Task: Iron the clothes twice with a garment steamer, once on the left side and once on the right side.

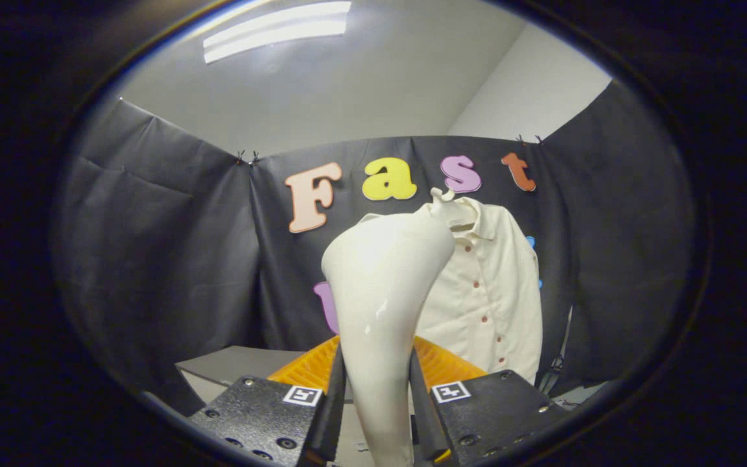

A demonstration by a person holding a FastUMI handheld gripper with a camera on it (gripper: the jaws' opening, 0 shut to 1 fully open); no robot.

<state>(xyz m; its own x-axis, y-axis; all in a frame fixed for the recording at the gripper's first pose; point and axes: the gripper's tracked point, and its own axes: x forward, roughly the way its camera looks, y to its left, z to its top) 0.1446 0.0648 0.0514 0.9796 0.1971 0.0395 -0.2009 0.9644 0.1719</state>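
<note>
1. Garment steamer (pixel 383 305): a glossy cream-white body, narrow at the handle and widening to a rounded head at the top. It stands upright between the two fingers, its head leaning slightly toward the shirt behind it.
2. Gripper (pixel 377 415): both fingers (pixel 333 402) press against the steamer's handle, one on each side, pinching it. Each finger block carries a small square black-and-white marker (pixel 302 395) on its upper face.
3. Shirt (pixel 490 285): a cream long-sleeved button-up with a row of reddish-brown buttons down the front, hanging on a pale hanger (pixel 443 196) against the booth wall, beyond the steamer. The steamer's head overlaps the shirt's shoulder and sleeve on one side; whether the two touch cannot be told.
4. Orange ridged object (pixel 441 363): a ribbed orange piece that shows on both sides of the handle, just beyond the fingers. What it is cannot be told.
5. Table (pixel 237 364): a grey flat surface beyond the fingers, with a visible front corner, standing before the cloth wall.
6. Booth wall (pixel 166 259): black cloth, creased, hung in panels joined by small clips (pixel 247 157) at the top seams.
7. Room: a white wall and ceiling rise above the cloth, with a long ceiling light (pixel 276 29) switched on overhead.
8. Writing: no brand or label can be read on the steamer or the shirt.
</note>
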